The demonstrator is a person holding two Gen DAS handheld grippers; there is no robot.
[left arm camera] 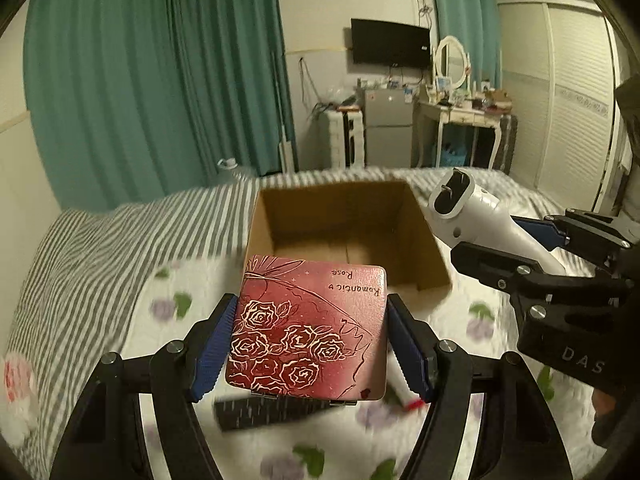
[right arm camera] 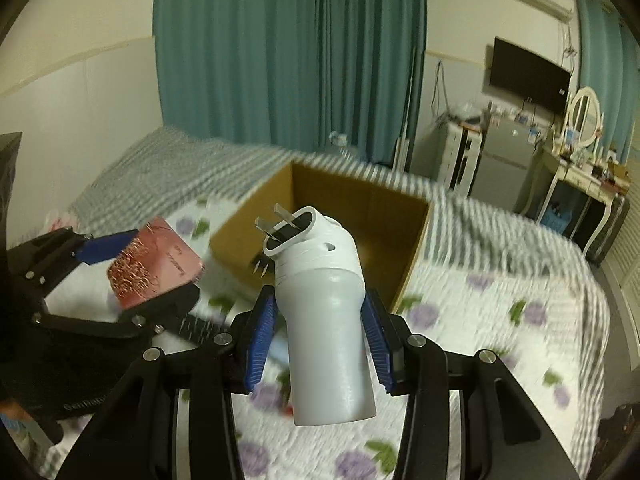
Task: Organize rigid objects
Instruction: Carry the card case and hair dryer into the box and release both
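Note:
My left gripper is shut on a red tin with a rose drawing, held above the bed just short of an open cardboard box. My right gripper is shut on a white plug-in device with two metal prongs, held above the bed beside the box. The device and right gripper show at the right in the left wrist view. The tin and left gripper show at the left in the right wrist view. The box looks empty inside.
The bed has a floral quilt and a striped sheet. A dark comb and a white tube with a red cap lie on the quilt below the tin. Curtains, a fridge and a dresser stand beyond the bed.

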